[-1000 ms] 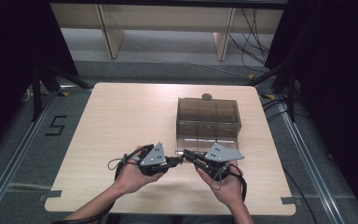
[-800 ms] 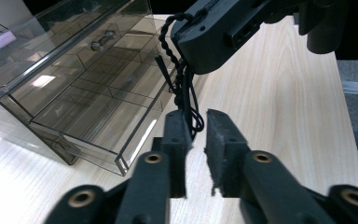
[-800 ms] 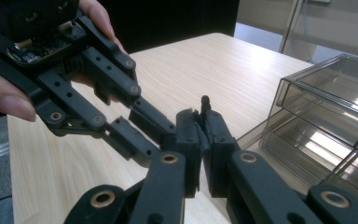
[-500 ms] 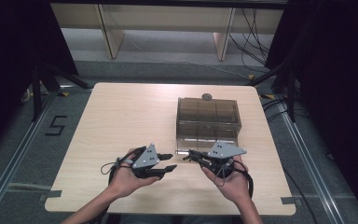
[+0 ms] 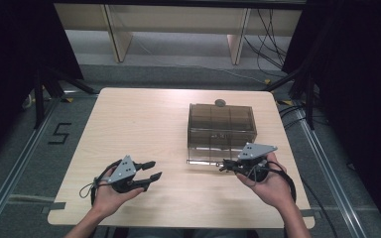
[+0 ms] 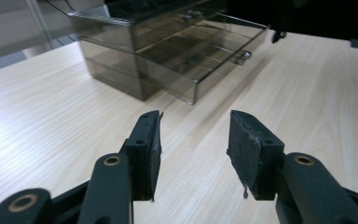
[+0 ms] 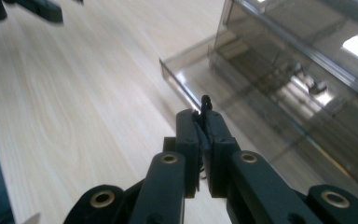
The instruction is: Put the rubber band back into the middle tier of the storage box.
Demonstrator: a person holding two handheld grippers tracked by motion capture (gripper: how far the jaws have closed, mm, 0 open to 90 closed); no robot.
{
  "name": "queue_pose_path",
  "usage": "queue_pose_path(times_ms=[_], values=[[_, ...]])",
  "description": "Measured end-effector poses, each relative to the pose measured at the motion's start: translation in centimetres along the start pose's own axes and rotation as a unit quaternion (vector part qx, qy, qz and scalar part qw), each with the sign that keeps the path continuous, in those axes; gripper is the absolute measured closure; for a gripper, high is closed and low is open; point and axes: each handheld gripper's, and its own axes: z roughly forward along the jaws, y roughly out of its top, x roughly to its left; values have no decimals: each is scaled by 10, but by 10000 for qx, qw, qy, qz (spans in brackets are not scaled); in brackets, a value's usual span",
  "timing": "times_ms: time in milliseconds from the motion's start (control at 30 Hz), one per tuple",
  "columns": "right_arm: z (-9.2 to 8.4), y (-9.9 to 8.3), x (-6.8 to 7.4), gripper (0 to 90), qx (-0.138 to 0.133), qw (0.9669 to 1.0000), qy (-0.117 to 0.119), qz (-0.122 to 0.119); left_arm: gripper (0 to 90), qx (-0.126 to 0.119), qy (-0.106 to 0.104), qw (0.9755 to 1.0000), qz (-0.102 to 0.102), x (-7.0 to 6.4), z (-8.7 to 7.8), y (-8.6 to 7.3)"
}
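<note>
A smoky see-through drawer box [image 5: 222, 123] stands right of the table's middle, with its lowest drawer [image 5: 206, 157] pulled out toward me. Just in front of that drawer is my right gripper [image 5: 224, 166], its jaws shut on a small black piece [image 7: 206, 101] that pokes out past the fingertips; the right gripper view has them [image 7: 204, 119] over the table beside the drawer's corner [image 7: 168, 67]. My left gripper [image 5: 155, 168] is at the front left, pointing right. Its jaws [image 6: 193, 140] have just been opening and nothing is between them. The box [image 6: 168, 46] lies ahead of them.
A small grey round thing [image 5: 220, 102] sits behind the box at the table's far edge. Bare wood [image 5: 129, 124] stretches across the left half of the table. Cables trail from both grippers at the front edge.
The two grippers were tip to tip at the front middle. The left one has drawn away to the left and opened; the right one has moved right toward the drawer, still shut.
</note>
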Motion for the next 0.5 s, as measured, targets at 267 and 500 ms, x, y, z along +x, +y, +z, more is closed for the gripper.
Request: queue_pose_path(times_ms=[267,500], values=[[-11,-7,-11,868,524,9986,-13,53,529,-11,284,9996,-89,9,-11,-17],[-15,-8,-19,868,1226,9921,211,188,520,64,401,9990,-166,13,-11,-22]])
